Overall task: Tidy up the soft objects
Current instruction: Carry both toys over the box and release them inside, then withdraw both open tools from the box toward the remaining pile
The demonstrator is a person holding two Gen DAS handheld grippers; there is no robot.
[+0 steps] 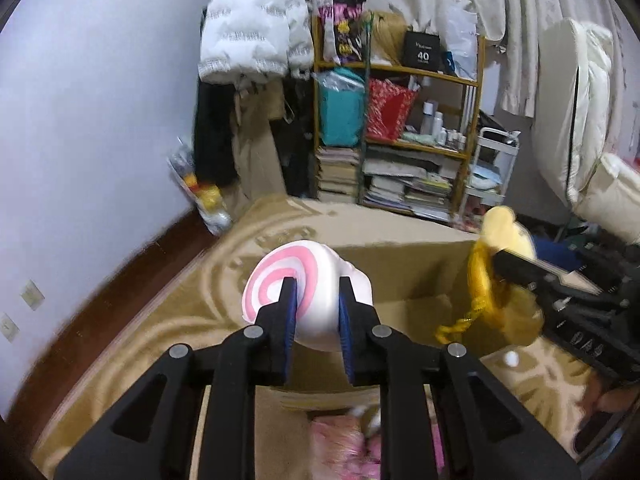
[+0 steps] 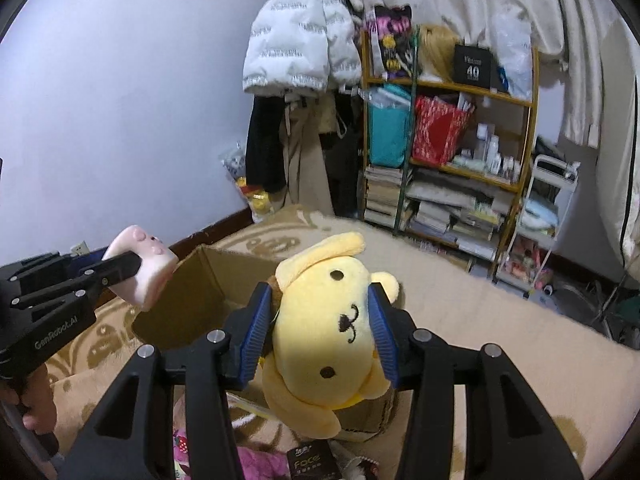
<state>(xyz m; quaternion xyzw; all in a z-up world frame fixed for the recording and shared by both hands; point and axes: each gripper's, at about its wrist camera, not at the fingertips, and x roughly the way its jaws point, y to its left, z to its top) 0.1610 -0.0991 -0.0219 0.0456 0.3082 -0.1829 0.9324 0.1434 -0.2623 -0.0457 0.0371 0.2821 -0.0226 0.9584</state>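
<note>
The pink plush [image 1: 344, 444] at the bottom of the left wrist view is blurred and cut by the frame edge, so its shape cannot be told. The yellow dog plush [image 1: 505, 236] there is smeared, its body behind the right gripper [image 1: 532, 276]. In the right wrist view, the cardboard box [image 2: 208, 280] floor stays hidden.

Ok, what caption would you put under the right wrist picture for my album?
Right gripper squeezes a yellow plush dog above the cardboard box, left gripper holding a pink squishy.
</note>
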